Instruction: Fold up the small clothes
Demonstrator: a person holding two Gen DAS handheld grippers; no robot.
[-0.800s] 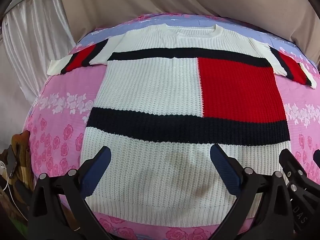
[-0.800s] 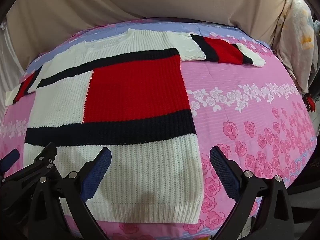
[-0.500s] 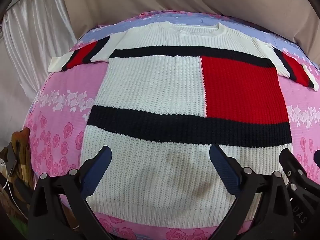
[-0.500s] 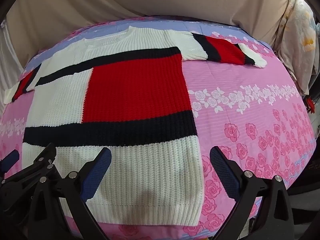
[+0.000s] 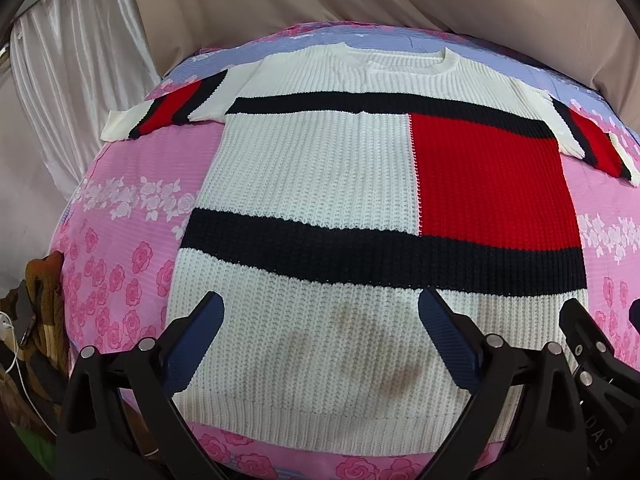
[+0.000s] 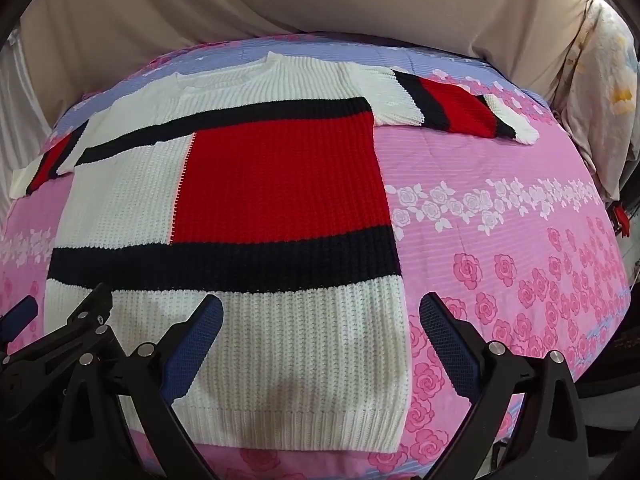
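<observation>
A knit sweater (image 5: 320,184) in white, black and red lies flat and spread on a bed (image 6: 500,248) under a pink rose-print sheet, sleeves out to both sides, neck at the far end. The left claw (image 5: 320,344) hangs spread wide above the white hem, pinching nothing. The right claw (image 6: 320,344) is also spread, empty, over the sweater's right lower edge.

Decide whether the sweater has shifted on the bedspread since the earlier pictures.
No. The sweater lies flat as before, its hem by the same roses of the bedspread.
</observation>
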